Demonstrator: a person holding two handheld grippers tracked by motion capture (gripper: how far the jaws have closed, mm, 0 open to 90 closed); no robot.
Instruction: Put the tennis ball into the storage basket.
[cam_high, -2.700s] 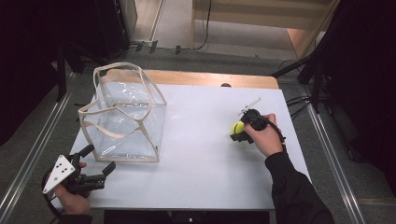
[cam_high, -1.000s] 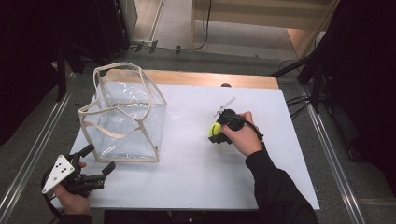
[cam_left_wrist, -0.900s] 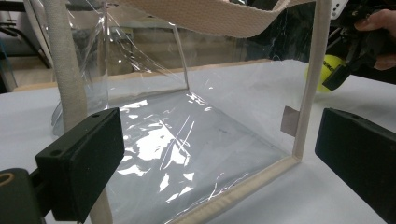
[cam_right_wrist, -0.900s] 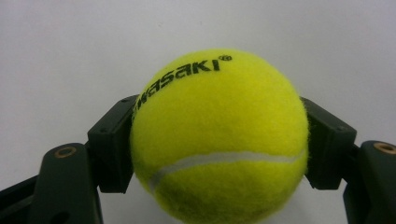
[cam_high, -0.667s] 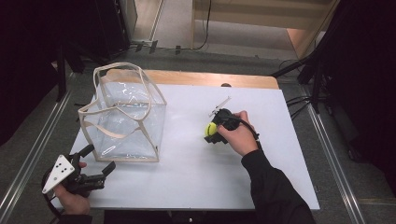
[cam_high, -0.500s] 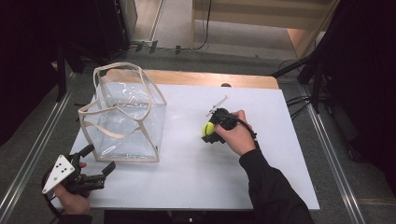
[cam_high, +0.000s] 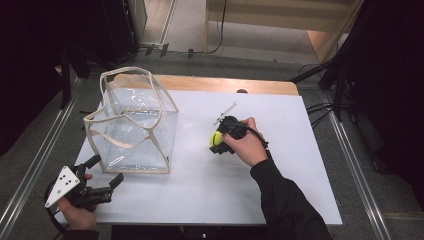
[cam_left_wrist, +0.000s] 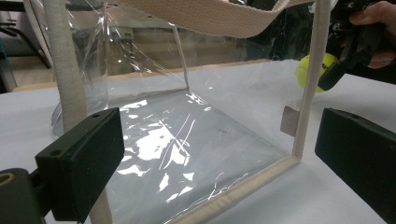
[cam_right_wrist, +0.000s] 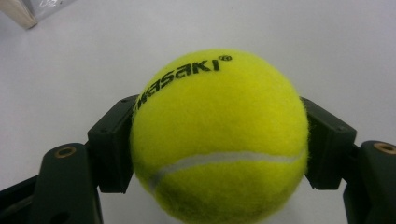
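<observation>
right gripper: clamped on tennis ball, ball between its jaws above table | left gripper: jaws apart, nothing held, clear bag just ahead

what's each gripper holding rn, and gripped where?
Right gripper holds the yellow tennis ball, jaws pressing its two opposite sides at mid-height. Left gripper holds nothing, its jaws open near the clear bag.
</observation>
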